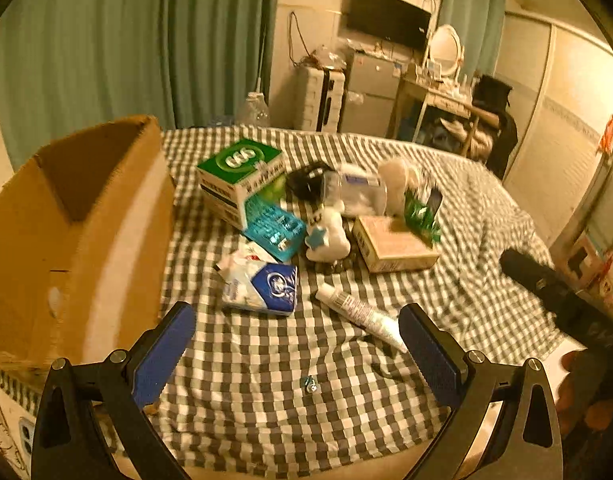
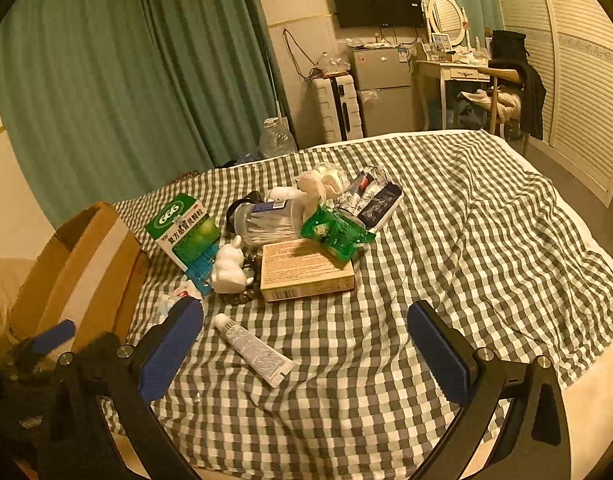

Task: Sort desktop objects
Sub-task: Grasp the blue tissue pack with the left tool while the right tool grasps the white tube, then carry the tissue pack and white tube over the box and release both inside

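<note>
A pile of objects lies on the checked cloth (image 1: 266,360): a green and white medicine box (image 1: 238,176), a teal blister pack (image 1: 276,230), a white plush toy (image 1: 326,236), a tan flat box (image 1: 390,244), a blue and white tissue pack (image 1: 262,286), a white tube (image 1: 360,314) and a clear jar (image 1: 354,188). My left gripper (image 1: 298,344) is open and empty, just short of the tube and tissue pack. My right gripper (image 2: 306,344) is open and empty, with the tube (image 2: 252,350) between its fingers' line and the tan box (image 2: 306,270) beyond.
An open cardboard box (image 1: 78,240) stands at the left edge of the cloth and also shows in the right wrist view (image 2: 82,272). A green packet (image 2: 334,232) lies on the tan box. A small bead (image 1: 309,384) lies near me. A suitcase (image 2: 338,106), fridge and dresser stand behind.
</note>
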`<state>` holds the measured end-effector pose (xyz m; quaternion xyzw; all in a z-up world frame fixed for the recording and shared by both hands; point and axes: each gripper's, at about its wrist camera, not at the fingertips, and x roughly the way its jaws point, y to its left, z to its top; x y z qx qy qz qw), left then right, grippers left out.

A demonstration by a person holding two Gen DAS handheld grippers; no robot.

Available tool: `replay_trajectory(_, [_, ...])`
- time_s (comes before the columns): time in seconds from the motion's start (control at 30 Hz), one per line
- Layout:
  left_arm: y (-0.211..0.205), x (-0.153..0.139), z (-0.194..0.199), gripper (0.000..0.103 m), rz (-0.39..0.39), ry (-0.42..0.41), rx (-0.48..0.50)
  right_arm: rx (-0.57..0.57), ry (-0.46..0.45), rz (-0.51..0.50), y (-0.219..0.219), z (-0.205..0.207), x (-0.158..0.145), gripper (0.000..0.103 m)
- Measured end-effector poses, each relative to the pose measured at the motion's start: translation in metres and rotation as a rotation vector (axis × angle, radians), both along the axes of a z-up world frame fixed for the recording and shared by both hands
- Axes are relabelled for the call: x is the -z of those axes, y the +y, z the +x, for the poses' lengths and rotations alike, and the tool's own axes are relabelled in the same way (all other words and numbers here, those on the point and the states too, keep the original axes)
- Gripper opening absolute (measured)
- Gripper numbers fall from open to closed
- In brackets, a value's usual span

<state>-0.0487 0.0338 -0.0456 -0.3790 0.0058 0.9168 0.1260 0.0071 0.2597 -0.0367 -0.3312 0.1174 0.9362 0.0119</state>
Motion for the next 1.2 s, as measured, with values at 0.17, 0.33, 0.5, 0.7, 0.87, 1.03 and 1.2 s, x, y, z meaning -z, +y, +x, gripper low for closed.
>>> replay_trajectory(0.17, [0.01,0.032,-0.019,0.103,-0.036,-0.017,0.009,-0.019,-0.023,-0.032,0.004,-0.013,0.015,0.103])
replay_trajectory(0.33, [0.005,0.066,-0.051,0.103,-0.071,-0.064,-0.038,-0.078,-0.068,-0.003,-0.003,-0.027,0.029,0.102])
replay_trajectory(0.5, [-0.007,0.09,-0.079,0.103,-0.063,-0.103,-0.062,-0.116,-0.089,-0.006,-0.006,-0.038,0.04,0.102])
replay_trajectory(0.7, [-0.001,0.107,-0.099,0.102,-0.078,-0.107,-0.027,-0.153,-0.13,0.013,-0.014,-0.052,0.053,0.102])
replay_trajectory(0.87, [-0.017,0.109,-0.098,0.075,-0.003,-0.103,-0.034,-0.185,-0.178,0.017,-0.02,-0.065,0.065,0.101])
replay_trajectory(1.03, [-0.025,0.103,-0.077,0.075,-0.003,-0.079,-0.067,-0.264,-0.227,0.065,-0.04,-0.077,0.08,0.097])
replay_trajectory(1.2, [-0.03,0.102,-0.064,0.075,0.008,-0.093,-0.073,-0.354,-0.295,0.082,-0.064,-0.093,0.101,0.082])
